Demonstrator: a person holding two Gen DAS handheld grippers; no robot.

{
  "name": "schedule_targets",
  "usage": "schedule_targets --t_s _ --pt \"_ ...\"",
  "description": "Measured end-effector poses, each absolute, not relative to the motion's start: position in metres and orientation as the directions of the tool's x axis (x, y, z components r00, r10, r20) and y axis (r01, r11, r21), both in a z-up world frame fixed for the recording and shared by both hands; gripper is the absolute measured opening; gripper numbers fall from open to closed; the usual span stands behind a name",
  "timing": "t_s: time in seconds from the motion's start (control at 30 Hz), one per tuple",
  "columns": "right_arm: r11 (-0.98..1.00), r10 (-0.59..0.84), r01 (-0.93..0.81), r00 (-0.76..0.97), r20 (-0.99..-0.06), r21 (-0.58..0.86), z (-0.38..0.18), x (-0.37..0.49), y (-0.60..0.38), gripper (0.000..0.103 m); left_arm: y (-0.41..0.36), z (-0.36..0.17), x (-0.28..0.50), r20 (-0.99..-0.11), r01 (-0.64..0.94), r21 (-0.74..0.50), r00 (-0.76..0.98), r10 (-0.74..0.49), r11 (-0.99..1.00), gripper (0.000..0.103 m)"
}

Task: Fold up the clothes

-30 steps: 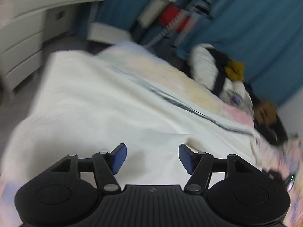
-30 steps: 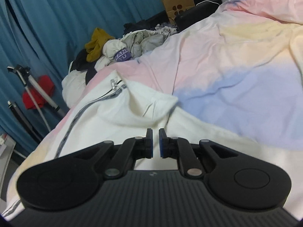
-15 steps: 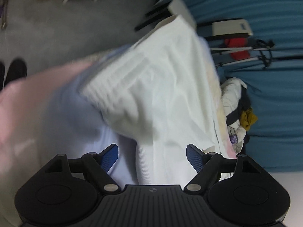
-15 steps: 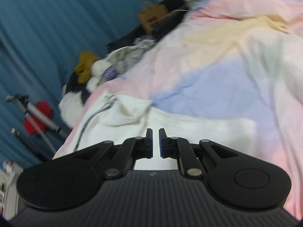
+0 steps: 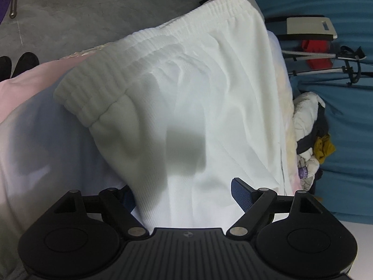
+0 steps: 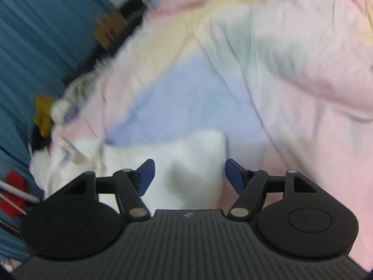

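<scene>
The white garment (image 5: pixel 198 107) lies spread on the bed, on a pastel duvet (image 5: pixel 30 126) of pink, lilac and pale yellow patches, and fills most of the left wrist view; its ribbed elastic hem (image 5: pixel 121 74) runs from about 9 o'clock up to 1 o'clock, and a thin dark stripe follows its edge toward 3 o'clock. The left claw (image 5: pixel 181 194) sits low over the cloth with its blue pads spread wide; the fabric rises between them and covers part of the pad at 7 o'clock, while the pad at 5 o'clock stands clear, and I cannot tell whether either touches the cloth. In the right wrist view, which is blurred, a folded corner of the white garment (image 6: pixel 186 163) lies just ahead of the right claw (image 6: pixel 188 175), whose pads are likewise spread apart with nothing pinched; the duvet (image 6: pixel 279 81) stretches from 12 to 3 o'clock. Outward in the left view, a heap of clothes (image 5: pixel 310 135) with a mustard piece sits at 3 o'clock against a teal curtain (image 5: pixel 345 107), a tripod (image 5: pixel 326 58) with something red behind it stands at 2 o'clock, grey floor (image 5: pixel 93 7) lies at 11 o'clock, and two dark shoes (image 5: pixel 18 65) show at 9 o'clock.
</scene>
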State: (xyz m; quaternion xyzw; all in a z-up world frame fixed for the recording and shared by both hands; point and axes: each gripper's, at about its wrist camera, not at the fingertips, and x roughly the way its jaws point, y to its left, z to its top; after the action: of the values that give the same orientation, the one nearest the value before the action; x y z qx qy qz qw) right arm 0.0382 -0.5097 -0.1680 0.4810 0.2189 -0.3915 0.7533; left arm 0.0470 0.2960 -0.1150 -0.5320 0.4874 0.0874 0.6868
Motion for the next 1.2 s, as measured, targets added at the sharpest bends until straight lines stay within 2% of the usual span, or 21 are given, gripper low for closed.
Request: schedule_targets --t_s 0.03,0.07,0.1,0.17,0.27,0.33,0.4,0.53,0.6,0.77,0.83,0.9,0.97,1.2 --pt "0.240 -0.365 0.796 0.605 -0.707 0.556 -0.172 0.042 -0.511 0.066 0.296 -0.117 0.047 -0.762 -0.640 -0.646 0.509 -0.401 0.416 0.083" --pt "0.250 -0.351 0.791 0.612 -0.708 0.559 -0.176 0.046 -0.512 0.054 0.297 -0.119 0.046 -0.760 -0.643 -0.648 0.511 -0.401 0.410 0.083" --pt "0.259 -0.337 0.785 0.619 -0.709 0.562 -0.180 0.049 -0.514 0.036 0.298 -0.120 0.044 -0.759 -0.645 -0.649 0.513 -0.401 0.404 0.083" --pt "0.302 -0.349 0.765 0.643 -0.681 0.568 -0.175 0.054 -0.512 0.009 0.300 -0.122 0.042 -0.755 -0.644 -0.654 0.522 -0.397 0.397 0.083" --pt "0.369 -0.393 0.713 0.701 -0.595 0.596 -0.154 0.056 -0.506 0.007 0.300 -0.122 0.039 -0.747 -0.637 -0.663 0.535 -0.393 0.393 0.081" --pt "0.407 -0.431 0.684 0.728 -0.533 0.605 -0.137 0.055 -0.498 0.006 0.300 -0.124 0.038 -0.741 -0.633 -0.670 0.536 -0.405 0.388 0.074" --pt "0.444 -0.465 0.682 0.730 -0.501 0.582 -0.124 0.057 -0.490 0.006 0.299 -0.123 0.035 -0.728 -0.623 -0.683 0.543 -0.418 0.381 0.060" --pt "0.471 -0.492 0.684 0.728 -0.478 0.557 -0.114 0.057 -0.483 0.006 0.295 -0.113 0.029 -0.719 -0.585 -0.695 0.564 -0.405 0.418 0.041" --pt "0.474 -0.502 0.687 0.725 -0.472 0.550 -0.111 0.056 -0.482 0.006 0.294 -0.108 0.026 -0.709 -0.562 -0.705 0.581 -0.400 0.433 0.019" --pt "0.475 -0.531 0.691 0.719 -0.448 0.545 -0.107 0.048 -0.479 0.006 0.298 -0.095 0.015 -0.669 -0.514 -0.739 0.635 -0.387 0.435 0.011" --pt "0.470 -0.536 0.687 0.721 -0.439 0.554 -0.107 0.045 -0.480 0.006 0.303 -0.089 0.010 -0.627 -0.484 -0.775 0.673 -0.393 0.407 0.009" --pt "0.466 -0.538 0.682 0.725 -0.431 0.564 -0.106 0.042 -0.481 0.006 0.307 -0.079 0.004 -0.580 -0.439 -0.805 0.724 -0.374 0.399 0.003" --pt "0.463 -0.537 0.676 0.729 -0.426 0.573 -0.105 0.040 -0.483 0.006 0.309 -0.067 0.000 -0.570 -0.416 -0.801 0.750 -0.337 0.430 0.003" --pt "0.433 -0.549 0.667 0.729 -0.409 0.606 -0.104 0.031 -0.485 0.006 0.313 -0.032 -0.019 -0.520 -0.356 -0.818 0.792 -0.318 0.452 0.002"
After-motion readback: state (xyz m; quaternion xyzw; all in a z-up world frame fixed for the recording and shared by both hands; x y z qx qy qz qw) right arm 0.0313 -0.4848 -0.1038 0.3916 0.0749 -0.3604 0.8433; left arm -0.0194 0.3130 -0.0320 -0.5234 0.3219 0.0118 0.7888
